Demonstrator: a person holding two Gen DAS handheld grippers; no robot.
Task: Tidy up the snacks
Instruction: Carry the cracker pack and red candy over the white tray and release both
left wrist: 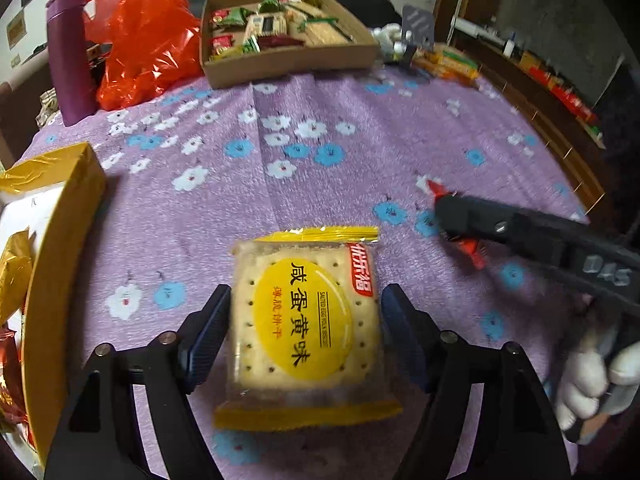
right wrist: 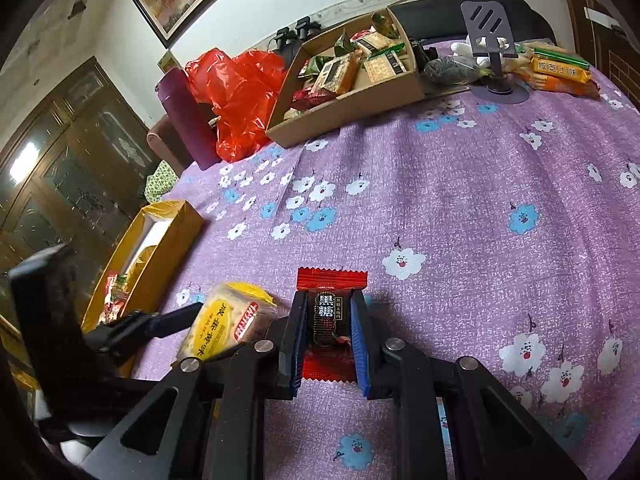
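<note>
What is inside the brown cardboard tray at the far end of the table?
The cardboard tray holds a loose heap of wrapped snacks: cracker packs plus green and red packets. Whatever lies beneath the heap is covered.

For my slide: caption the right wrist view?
Right gripper clamps red candy packet above the floral tablecloth.

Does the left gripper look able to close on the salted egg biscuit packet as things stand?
Probably yes: the salted egg biscuit packet lies flat between the left gripper's open fingers, nothing between pads and packet; the right gripper stays off to one side.
</note>
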